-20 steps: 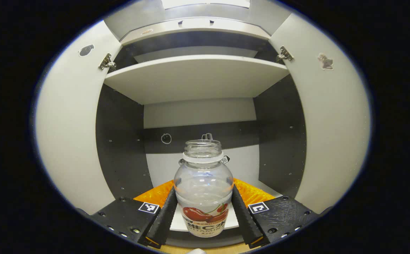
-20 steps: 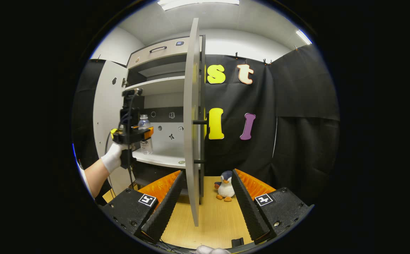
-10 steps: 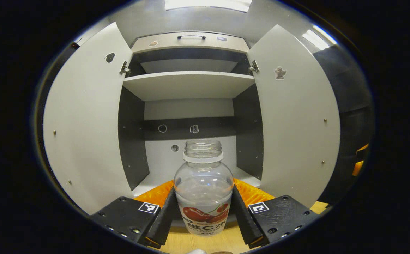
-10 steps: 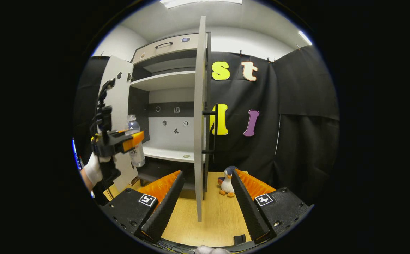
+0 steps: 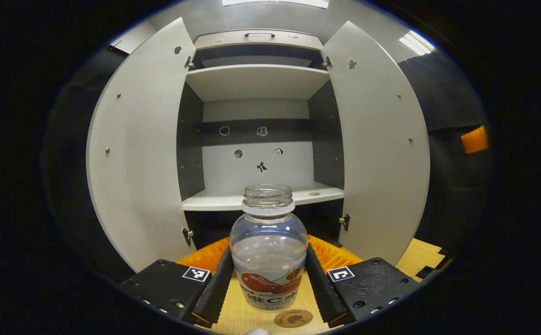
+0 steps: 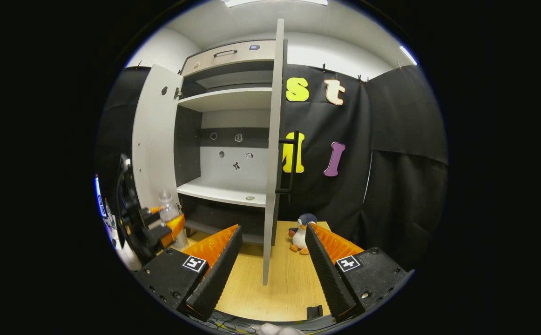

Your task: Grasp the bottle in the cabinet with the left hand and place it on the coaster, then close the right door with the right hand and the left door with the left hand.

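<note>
Bottle (image 5: 268,253) sitting bottom centre of left gripper view, uncapped, upright; we are clamping it with left gripper (image 5: 267,284), both fingers pressing its sides. Coaster (image 5: 293,318) lying on desk (image 5: 422,256) just below bottle at frame bottom; contact unclear. Cabinet (image 5: 256,83) filling upper middle, left door (image 5: 138,144) and right door (image 5: 377,139) both standing open. In right gripper view, we are holding right gripper (image 6: 269,270) spread wide, gripping nothing, right door edge-on between its fingers farther off; penguin toy (image 6: 300,234) standing on desk right of door.

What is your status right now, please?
Left gripper shut on bottle, above coaster. Right gripper open, idle. Both doors open; path clear.
</note>
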Motion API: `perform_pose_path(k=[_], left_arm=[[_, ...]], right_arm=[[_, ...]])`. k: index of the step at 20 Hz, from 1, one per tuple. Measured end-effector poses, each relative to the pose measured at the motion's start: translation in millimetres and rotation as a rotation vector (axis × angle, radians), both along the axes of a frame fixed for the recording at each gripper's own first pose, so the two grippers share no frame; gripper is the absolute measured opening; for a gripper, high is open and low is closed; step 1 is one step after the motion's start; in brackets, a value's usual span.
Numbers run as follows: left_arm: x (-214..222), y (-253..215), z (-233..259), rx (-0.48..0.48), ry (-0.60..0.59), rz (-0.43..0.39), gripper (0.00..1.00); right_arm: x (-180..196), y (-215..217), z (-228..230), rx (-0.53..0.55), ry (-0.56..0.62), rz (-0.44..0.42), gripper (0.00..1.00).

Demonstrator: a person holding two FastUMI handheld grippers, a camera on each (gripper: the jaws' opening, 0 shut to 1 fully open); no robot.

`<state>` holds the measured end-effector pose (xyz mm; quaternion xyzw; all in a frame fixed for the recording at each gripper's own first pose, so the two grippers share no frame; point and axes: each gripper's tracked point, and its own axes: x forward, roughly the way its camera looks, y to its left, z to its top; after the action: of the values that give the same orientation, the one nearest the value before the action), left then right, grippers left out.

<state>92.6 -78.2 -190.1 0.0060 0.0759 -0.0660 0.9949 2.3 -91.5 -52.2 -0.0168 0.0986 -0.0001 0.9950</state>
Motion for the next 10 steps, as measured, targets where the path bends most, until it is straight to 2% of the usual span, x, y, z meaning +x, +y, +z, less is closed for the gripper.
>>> perform_pose_path(k=[3, 10], left_arm=[[-9, -7, -45, -0.004, 0.042, 0.0, 0.77], [-17, -33, -109, -0.076, 0.049, -0.02, 0.77]], right_arm=[[1, 1, -3, -0.018, 0.021, 0.011, 0.84], [4, -2, -16, -0.046, 0.068, 0.029, 0.84]])
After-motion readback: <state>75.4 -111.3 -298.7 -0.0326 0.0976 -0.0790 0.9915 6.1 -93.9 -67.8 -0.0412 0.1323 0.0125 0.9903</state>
